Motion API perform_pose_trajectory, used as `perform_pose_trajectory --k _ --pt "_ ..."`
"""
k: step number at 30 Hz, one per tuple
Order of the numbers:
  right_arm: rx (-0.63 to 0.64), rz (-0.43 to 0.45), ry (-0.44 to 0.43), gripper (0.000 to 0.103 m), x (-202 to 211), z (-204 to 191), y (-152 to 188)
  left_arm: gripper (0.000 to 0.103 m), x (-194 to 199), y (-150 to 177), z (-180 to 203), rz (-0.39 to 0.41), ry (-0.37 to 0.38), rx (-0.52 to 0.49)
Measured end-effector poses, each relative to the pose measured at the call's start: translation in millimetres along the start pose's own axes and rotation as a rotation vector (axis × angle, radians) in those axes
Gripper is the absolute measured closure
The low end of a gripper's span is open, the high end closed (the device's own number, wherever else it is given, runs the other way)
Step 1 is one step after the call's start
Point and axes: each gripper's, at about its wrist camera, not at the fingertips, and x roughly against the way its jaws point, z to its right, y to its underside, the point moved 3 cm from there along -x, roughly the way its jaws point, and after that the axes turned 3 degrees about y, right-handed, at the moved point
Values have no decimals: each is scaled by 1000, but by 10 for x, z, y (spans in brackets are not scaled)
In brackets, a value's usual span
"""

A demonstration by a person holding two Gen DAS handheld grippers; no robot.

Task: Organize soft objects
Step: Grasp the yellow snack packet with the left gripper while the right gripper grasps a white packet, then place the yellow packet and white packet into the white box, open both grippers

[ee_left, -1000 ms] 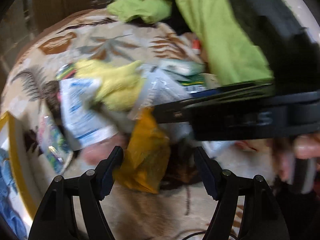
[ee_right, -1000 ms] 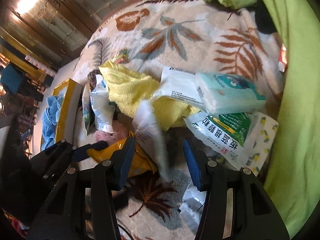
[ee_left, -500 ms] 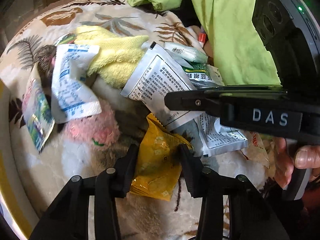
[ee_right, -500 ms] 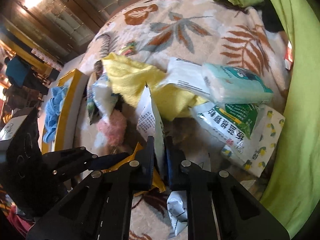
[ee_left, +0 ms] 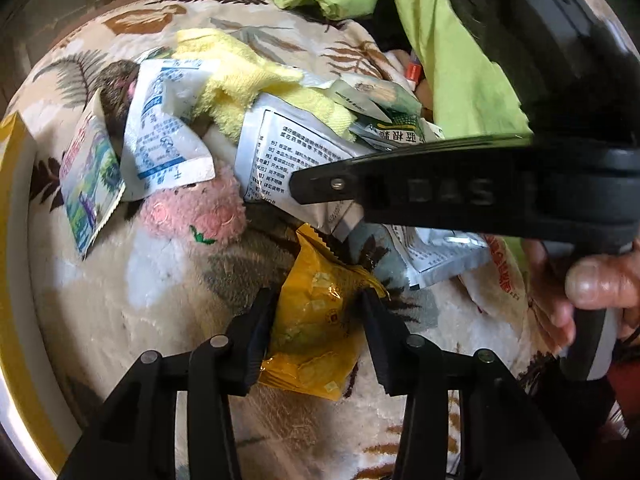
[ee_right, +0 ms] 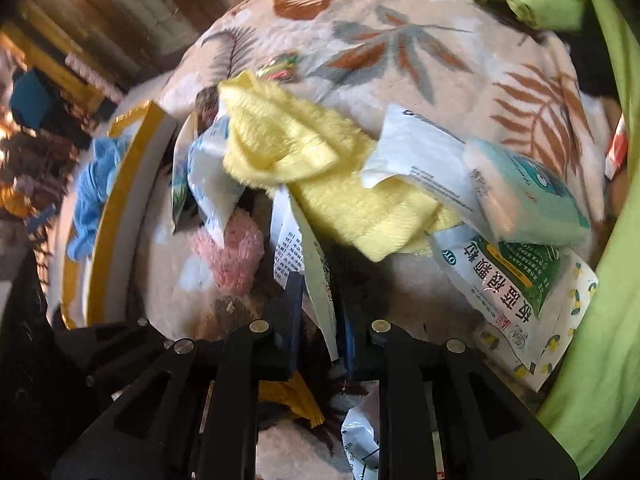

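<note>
A heap of soft things and packets lies on a leaf-patterned blanket (ee_left: pixel 132 288). My left gripper (ee_left: pixel 318 308) is shut on a yellow snack packet (ee_left: pixel 316 336), its pads pressing both sides. My right gripper (ee_right: pixel 320 304) is shut on a white printed sachet (ee_right: pixel 316 264), which stands on edge between the fingers. In the left wrist view that sachet (ee_left: pixel 280 152) hangs from the right gripper's black bar, which crosses the right side. A yellow towel (ee_right: pixel 304 152) and a pink plush toy (ee_left: pixel 196 212) lie just beyond.
A yellow-rimmed box (ee_right: pixel 120 184) with a blue cloth (ee_right: pixel 90 204) in it stands at the left. A green garment (ee_left: pixel 460 60) bounds the right side. Green-and-white packets (ee_right: pixel 516 280), a teal tissue pack (ee_right: pixel 528 196) and a blue-printed sachet (ee_left: pixel 168 148) crowd the heap. A hand (ee_left: pixel 592 280) holds the right gripper's handle.
Both grippers went from open to shut: the left closed on the yellow packet, the right on the white sachet. Both cameras came a little closer to the heap.
</note>
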Motion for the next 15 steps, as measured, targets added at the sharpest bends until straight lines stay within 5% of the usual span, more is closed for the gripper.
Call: perform_pose_trajectory --k 7,15 --pt "-145 26 -191 93 231 181 107 63 241 132 -176 7 12 68" --pt "-240 65 -435 93 530 -47 42 63 1050 180 -453 136 19 131"
